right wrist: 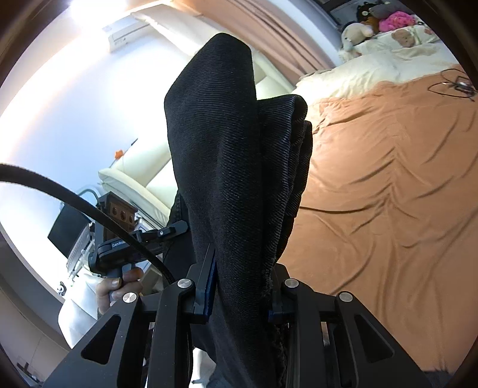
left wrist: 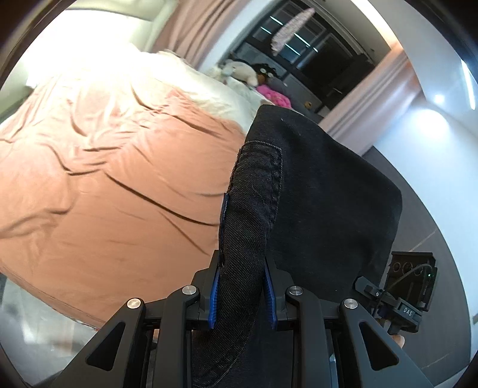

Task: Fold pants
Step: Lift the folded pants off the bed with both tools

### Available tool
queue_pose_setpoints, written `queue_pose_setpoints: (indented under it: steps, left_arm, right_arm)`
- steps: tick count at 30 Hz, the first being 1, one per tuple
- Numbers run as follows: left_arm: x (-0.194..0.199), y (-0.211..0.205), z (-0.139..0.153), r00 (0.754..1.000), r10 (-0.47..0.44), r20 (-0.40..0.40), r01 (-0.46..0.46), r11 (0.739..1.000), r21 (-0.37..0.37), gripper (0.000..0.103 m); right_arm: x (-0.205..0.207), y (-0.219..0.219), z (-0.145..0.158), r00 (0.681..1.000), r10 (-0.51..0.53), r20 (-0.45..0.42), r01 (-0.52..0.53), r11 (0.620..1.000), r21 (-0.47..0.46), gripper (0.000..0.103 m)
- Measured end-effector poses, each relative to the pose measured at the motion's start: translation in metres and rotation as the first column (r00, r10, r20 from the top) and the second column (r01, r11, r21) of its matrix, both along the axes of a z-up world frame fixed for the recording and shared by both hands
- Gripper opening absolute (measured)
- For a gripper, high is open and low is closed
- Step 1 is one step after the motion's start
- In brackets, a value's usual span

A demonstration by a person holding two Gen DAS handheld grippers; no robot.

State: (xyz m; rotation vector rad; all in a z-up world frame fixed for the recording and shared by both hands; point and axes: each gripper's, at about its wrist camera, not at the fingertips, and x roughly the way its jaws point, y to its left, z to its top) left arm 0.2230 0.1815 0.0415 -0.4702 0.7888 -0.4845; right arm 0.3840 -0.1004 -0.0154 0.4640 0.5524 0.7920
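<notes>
Black denim pants (left wrist: 313, 191) hang in the air, held by both grippers above a bed. In the left wrist view my left gripper (left wrist: 242, 286) is shut on a thick fold with a stitched pocket edge, blue pads pressed on both sides. In the right wrist view my right gripper (right wrist: 240, 286) is shut on another bunched fold of the pants (right wrist: 236, 167), which rises in front of the camera and hides the far fingertips. The right gripper's body (left wrist: 409, 292) shows at the lower right of the left view. The left gripper (right wrist: 125, 238), held by a hand, appears at the left of the right view.
A bed with a wrinkled orange-brown sheet (left wrist: 119, 185) lies below, with a cream duvet (right wrist: 373, 71) and soft toys (left wrist: 245, 71) at its head. A black cable loop (right wrist: 451, 83) lies on the sheet. A cream sofa (right wrist: 140, 176) stands beside the bed. Pink curtains (left wrist: 194, 27) hang behind.
</notes>
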Motion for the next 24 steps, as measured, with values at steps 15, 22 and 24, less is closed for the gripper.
queue_pose_setpoints:
  steps: [15,22,24]
  left_arm:
    - [0.030,0.135,-0.035,0.984,0.173,-0.045,-0.175,0.983,-0.052,0.026]
    - [0.054,0.192,-0.048,0.967,0.245,-0.073,-0.249,0.967,-0.053,0.026]
    - [0.056,0.204,-0.051,0.963,0.257,-0.081,-0.261,0.964,-0.048,0.026]
  right_arm:
    - [0.107,0.119,-0.010,0.986,0.155,-0.061,-0.157,0.987,-0.041,0.023]
    - [0.141,0.169,-0.014,0.975,0.209,-0.073,-0.213,0.975,-0.059,0.023]
    - [0.146,0.183,-0.015,0.972,0.220,-0.081,-0.225,0.973,-0.059,0.023]
